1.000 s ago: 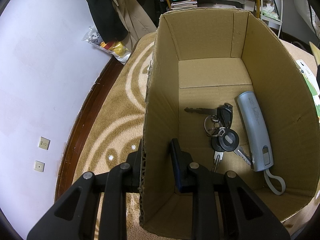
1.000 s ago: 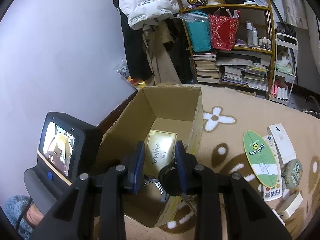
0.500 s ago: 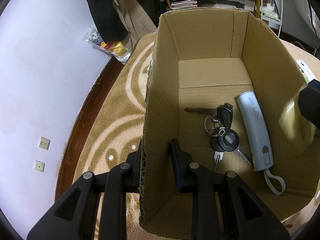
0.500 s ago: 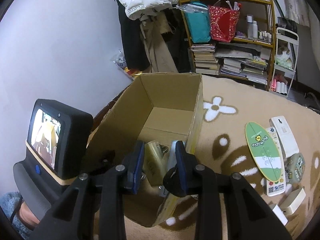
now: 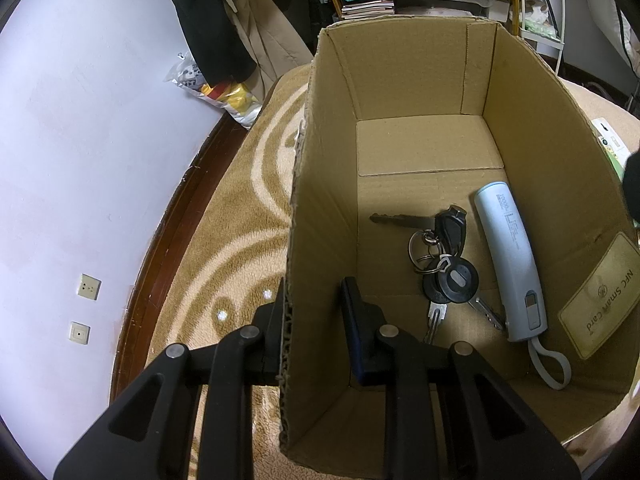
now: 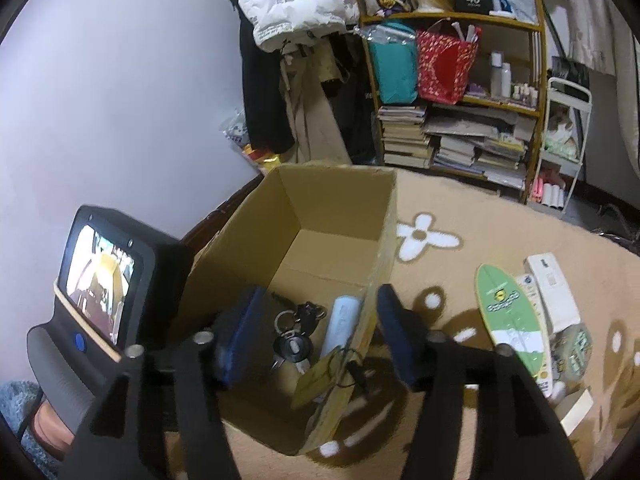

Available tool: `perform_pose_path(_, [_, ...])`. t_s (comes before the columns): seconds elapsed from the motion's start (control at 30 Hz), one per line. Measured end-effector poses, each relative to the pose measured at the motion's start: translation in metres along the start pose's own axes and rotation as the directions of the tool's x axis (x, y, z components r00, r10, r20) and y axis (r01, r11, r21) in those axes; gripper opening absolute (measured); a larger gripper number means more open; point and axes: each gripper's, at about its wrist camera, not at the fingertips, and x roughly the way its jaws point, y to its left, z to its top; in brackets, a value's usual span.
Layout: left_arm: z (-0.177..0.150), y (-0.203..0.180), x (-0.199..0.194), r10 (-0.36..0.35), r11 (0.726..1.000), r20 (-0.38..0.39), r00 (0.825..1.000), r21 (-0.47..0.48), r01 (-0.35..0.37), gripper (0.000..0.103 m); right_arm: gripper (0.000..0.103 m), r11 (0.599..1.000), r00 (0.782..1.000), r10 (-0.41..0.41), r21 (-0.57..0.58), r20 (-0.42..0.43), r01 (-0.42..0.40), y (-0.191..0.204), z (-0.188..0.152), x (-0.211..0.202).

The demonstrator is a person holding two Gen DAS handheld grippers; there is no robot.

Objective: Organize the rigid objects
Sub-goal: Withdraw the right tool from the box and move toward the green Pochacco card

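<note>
Over box (image 6: 332, 208), right hand-held gripper (image 6: 316, 332) apart, empty; left hand-held gripper (image 5: 316, 312) clamps wall; card (image 5: 600, 296) leans, may slide.

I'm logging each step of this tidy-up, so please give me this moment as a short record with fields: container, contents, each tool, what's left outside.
container: cardboard box, open top, on a patterned rug
contents: key bunch, pale blue power bank, gold NFC smart card leaning on the right wall
left tool: clamped on the box's left wall, one finger inside, one outside
right tool: wide open above the box, holding nothing
left outside: green oval board, white remote and other small items on the rug
</note>
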Motion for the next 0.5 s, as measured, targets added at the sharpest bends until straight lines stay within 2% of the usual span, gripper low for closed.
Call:
perform_pose_path(0.27, [0.0, 0.0, 0.0, 0.001, 1.0, 0.0, 1.0, 0.001, -0.001, 0.023, 0.103, 0.992, 0.993, -0.113, 0.059, 0.036, 0.111, -0.033, 0.012, -0.006])
perform_pose_path(0.5, [0.0, 0.0, 0.0, 0.001, 1.0, 0.0, 1.0, 0.0, -0.001, 0.023, 0.103, 0.978, 0.987, -0.16, 0.135, 0.019, 0.157, -0.067, 0.014, -0.003])
